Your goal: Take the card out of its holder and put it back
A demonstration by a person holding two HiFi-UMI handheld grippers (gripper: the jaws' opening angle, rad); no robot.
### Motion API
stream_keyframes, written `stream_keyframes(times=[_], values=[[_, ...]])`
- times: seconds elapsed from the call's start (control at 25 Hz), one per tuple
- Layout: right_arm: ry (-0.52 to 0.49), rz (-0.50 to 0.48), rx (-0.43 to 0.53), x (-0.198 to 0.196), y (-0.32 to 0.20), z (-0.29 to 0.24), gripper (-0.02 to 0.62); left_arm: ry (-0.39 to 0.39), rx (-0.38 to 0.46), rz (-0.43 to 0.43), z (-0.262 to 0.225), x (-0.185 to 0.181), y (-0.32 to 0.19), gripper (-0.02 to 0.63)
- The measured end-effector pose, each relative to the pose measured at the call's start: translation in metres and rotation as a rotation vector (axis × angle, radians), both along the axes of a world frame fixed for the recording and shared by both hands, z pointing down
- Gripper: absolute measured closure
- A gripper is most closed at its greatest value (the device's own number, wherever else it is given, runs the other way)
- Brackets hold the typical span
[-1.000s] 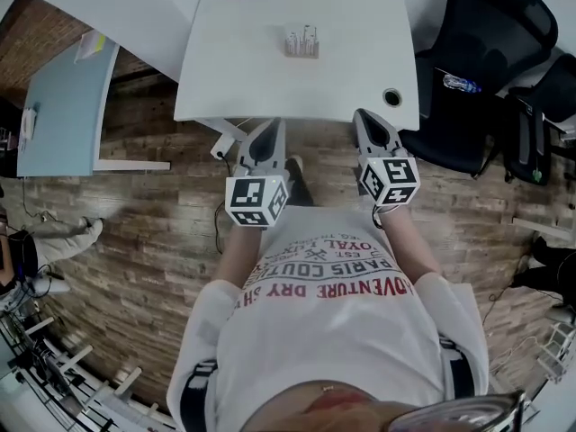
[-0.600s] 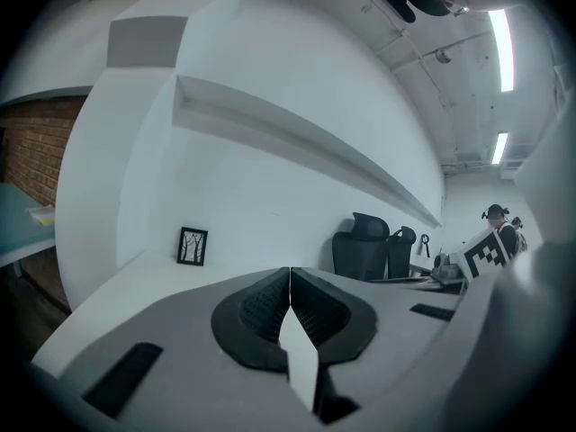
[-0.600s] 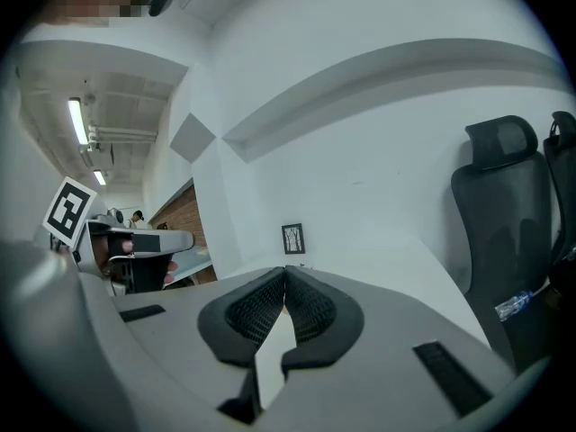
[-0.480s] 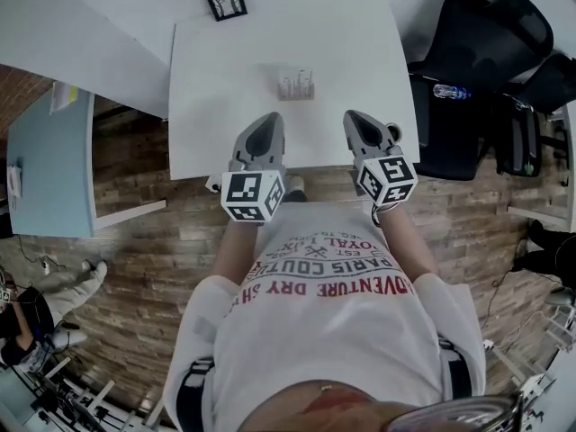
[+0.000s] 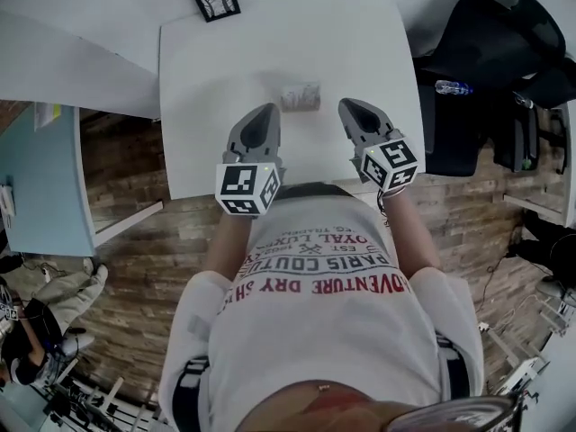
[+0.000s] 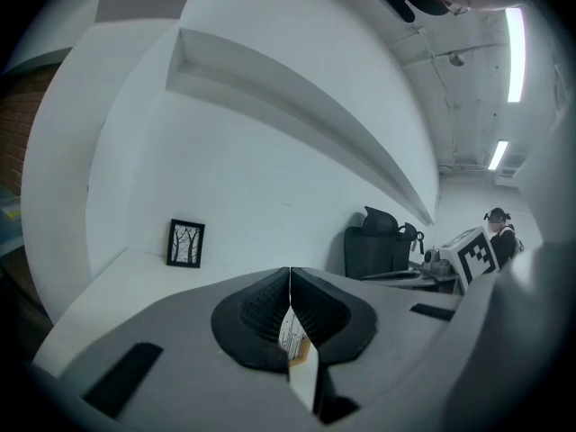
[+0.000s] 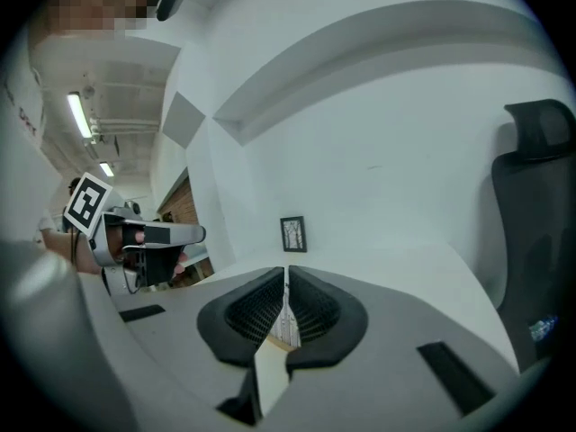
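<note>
Person wears white short-sleeved T-shirt (image 5: 324, 331), red and dark print across chest. Both left tongs (image 5: 266, 109) and right tongs (image 5: 346, 105): grey shells, black ribbed pads, black-and-white marker cubes.

left tool (image 5: 263, 112) | right tool (image 5: 347, 107) | advanced over table (image 5: 216, 79) toward holder (image 5: 300, 97)

Seemingly bare table (image 5: 216, 88) around card holder (image 5: 300, 97)

We've head view steep down, above table (image 5: 225, 79); both gripper views skim low across it; all 3 share framed picture (image 5: 216, 0).
</note>
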State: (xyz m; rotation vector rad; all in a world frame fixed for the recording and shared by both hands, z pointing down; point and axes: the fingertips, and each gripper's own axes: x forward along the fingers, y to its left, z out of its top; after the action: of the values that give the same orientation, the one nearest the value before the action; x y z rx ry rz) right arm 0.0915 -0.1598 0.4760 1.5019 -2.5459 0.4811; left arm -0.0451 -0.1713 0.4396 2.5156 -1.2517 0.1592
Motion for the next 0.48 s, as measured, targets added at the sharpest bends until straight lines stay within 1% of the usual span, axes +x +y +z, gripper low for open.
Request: stream_keyframes(times=[0.08, 0.2, 0.24, 0.28, 0.36, 0.48], values=[[0.01, -0.075, -0.015, -0.008, -0.01, 0.009, 0.569, -0.007, -0.02, -0.013, 0.008, 0.0, -0.007, 0.58], [0.025, -0.153, -0.042, -0.014, -0.022, 0.023, 0.563, -0.009, -0.054, -0.048, 0.018, -0.002, -0.015, 0.58], [0.022, -0.178, -0.054, -0.015, -0.026, 0.027, 0.515, -0.011, -0.06, -0.059, 0.02, -0.002, -0.018, 0.58], [0.019, -0.206, -0.067, -0.016, -0.03, 0.032, 0.443, -0.014, -0.064, -0.071, 0.022, -0.002, -0.021, 0.58], [0.018, -0.269, -0.083, -0.019, -0.037, 0.04, 0.434, -0.023, -0.07, -0.099, 0.024, -0.002, -0.026, 0.58], [0.033, -0.377, -0.077, -0.026, -0.047, 0.048, 0.433, -0.035, -0.088, -0.137, 0.03, -0.004, -0.032, 0.58]])
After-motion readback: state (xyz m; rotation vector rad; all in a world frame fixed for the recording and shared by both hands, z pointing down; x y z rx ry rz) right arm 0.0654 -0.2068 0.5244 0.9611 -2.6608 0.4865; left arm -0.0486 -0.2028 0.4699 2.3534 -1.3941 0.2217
